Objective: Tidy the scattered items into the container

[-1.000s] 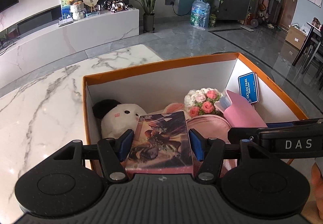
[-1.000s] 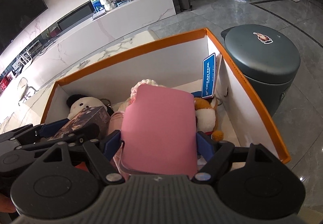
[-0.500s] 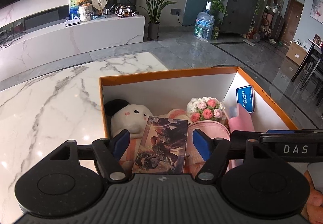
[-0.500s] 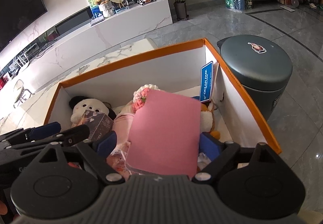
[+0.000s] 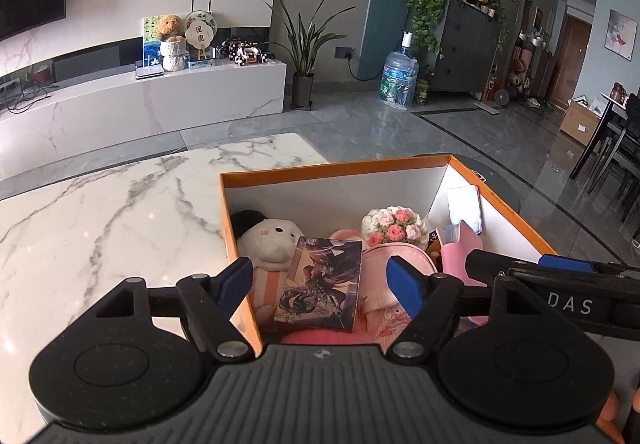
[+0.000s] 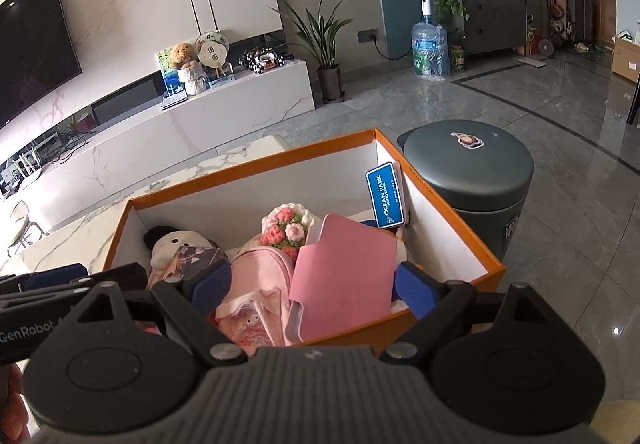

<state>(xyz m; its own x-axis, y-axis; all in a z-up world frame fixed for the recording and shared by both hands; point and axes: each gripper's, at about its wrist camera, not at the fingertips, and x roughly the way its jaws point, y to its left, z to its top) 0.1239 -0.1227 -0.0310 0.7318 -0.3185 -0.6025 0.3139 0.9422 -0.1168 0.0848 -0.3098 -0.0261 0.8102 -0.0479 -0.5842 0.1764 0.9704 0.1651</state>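
Both wrist cameras are looking forward and down, close over the box (image 5: 336,168) (image 6: 248,164), sharing its contents; the left one is sitting further left.

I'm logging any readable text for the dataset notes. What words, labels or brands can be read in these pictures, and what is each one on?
"OCEAN PARK": blue card leaning on the right wall of the orange box; its smaller lines are too small to read.
"DAS": right gripper's black body, seen from the left wrist.
"GenRobot": left gripper's body, seen from the right wrist; the rest is cut off.
Print along the box rim, the bin label and the fan marks: unreadable.
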